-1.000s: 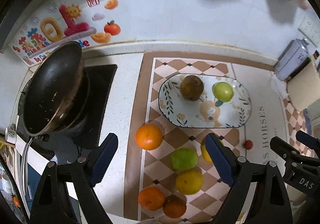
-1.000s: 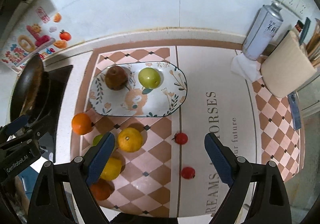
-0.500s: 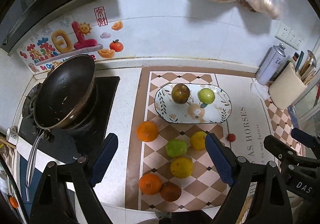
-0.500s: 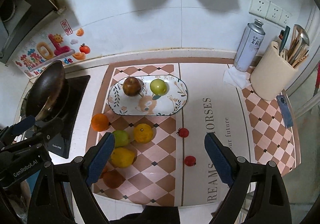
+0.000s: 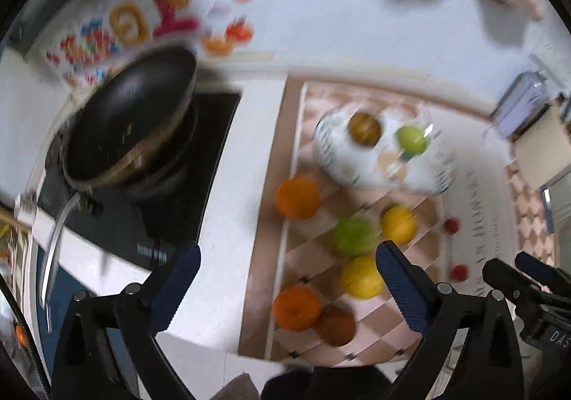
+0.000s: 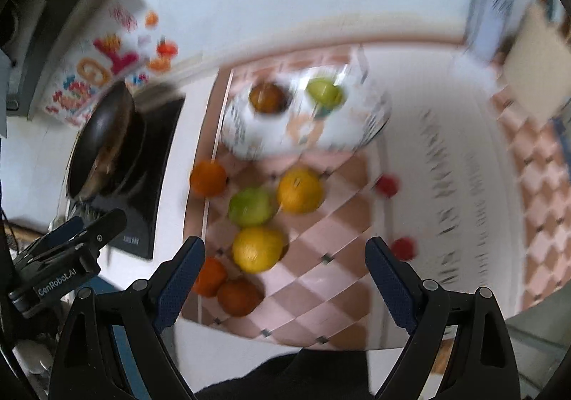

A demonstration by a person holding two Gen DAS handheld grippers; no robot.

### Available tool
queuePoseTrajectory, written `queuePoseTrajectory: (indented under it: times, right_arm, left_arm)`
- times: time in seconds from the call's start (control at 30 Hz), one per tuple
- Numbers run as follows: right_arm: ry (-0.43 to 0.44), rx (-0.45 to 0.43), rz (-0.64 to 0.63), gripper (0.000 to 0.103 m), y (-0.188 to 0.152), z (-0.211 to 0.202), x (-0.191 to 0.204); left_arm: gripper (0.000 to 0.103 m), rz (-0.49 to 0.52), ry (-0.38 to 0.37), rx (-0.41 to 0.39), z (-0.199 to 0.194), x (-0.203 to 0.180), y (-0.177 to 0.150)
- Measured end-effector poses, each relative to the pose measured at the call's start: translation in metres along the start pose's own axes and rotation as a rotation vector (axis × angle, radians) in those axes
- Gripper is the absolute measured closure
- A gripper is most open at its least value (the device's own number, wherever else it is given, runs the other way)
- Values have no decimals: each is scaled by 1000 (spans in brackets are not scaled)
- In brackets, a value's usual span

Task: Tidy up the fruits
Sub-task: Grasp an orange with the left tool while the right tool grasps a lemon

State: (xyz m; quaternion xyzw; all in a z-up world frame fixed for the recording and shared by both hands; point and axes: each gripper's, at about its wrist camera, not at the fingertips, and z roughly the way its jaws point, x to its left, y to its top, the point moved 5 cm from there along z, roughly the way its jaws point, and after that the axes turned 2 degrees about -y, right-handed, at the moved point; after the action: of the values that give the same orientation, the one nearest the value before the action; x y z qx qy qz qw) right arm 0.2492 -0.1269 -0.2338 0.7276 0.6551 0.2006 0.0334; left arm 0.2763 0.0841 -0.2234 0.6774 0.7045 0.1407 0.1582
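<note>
Both hand-held grippers, left (image 5: 287, 287) and right (image 6: 283, 278), hang spread wide and unladen above loose citrus (image 6: 257, 249); the oval plate (image 6: 371, 121) holds two fruits, its front half bare.

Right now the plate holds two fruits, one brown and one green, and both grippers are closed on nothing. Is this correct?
Not fully. The plate does hold a brown fruit and a green fruit, but the left gripper and the right gripper are both open and empty; each wrist view shows its own fingers spread apart.
</note>
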Motion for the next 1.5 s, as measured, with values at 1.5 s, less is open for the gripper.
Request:
queuePoseTrajectory:
  times: [1.5]
  right_arm:
    - [-59,270,28,36,-38,142,-32]
  left_arm:
    - [42,-75,-68,442,142,-3,-88]
